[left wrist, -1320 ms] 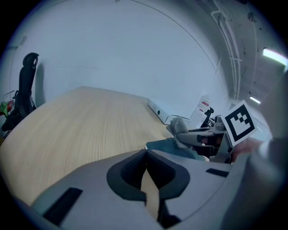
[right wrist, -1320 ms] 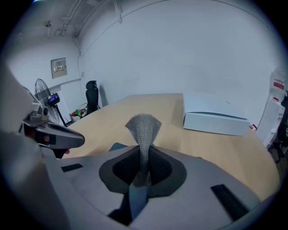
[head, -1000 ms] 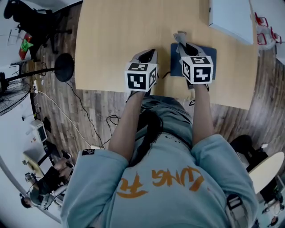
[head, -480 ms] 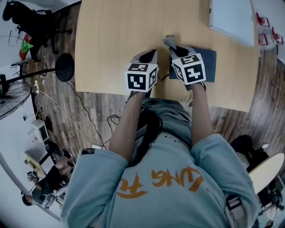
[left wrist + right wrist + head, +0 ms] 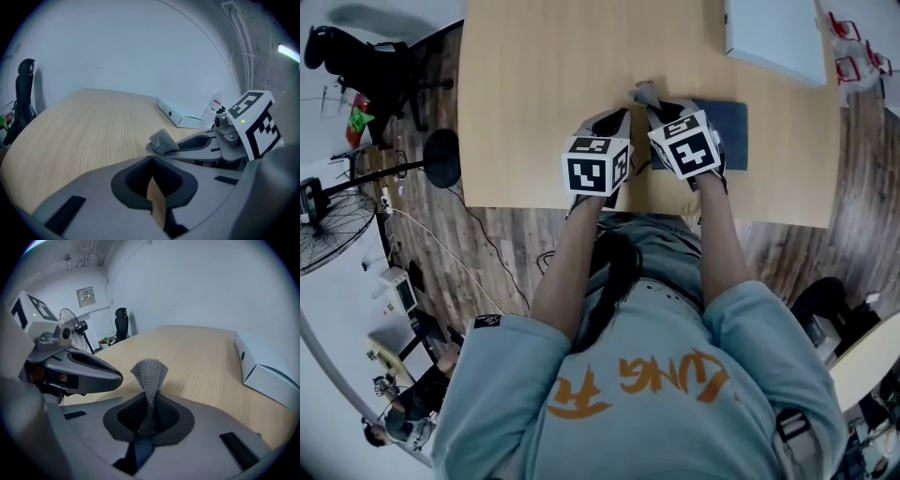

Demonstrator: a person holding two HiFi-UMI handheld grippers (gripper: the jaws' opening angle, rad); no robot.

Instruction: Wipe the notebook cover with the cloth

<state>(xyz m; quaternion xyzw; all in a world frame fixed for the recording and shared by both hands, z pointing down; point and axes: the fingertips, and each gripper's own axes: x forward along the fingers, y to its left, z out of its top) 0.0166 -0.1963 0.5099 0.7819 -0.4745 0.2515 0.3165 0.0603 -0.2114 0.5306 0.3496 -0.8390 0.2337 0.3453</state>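
While my right gripper (image 5: 149,399) keeps its jaws clamped on the grey cloth (image 5: 149,373), a fold of the knitted fabric stands up beyond the tips. I can see the dark blue notebook (image 5: 729,134) lying flat on the wooden counter (image 5: 534,75). The right gripper lies over the notebook's left part, angled towards its left edge. The cloth pokes out just past that edge, over bare wood rather than over the cover. My left gripper (image 5: 151,161) sits just left of the notebook, close beside the right one. Its jaws are pressed together with nothing between them. A white box (image 5: 773,37) lies beyond the notebook on its far side, apart from it.
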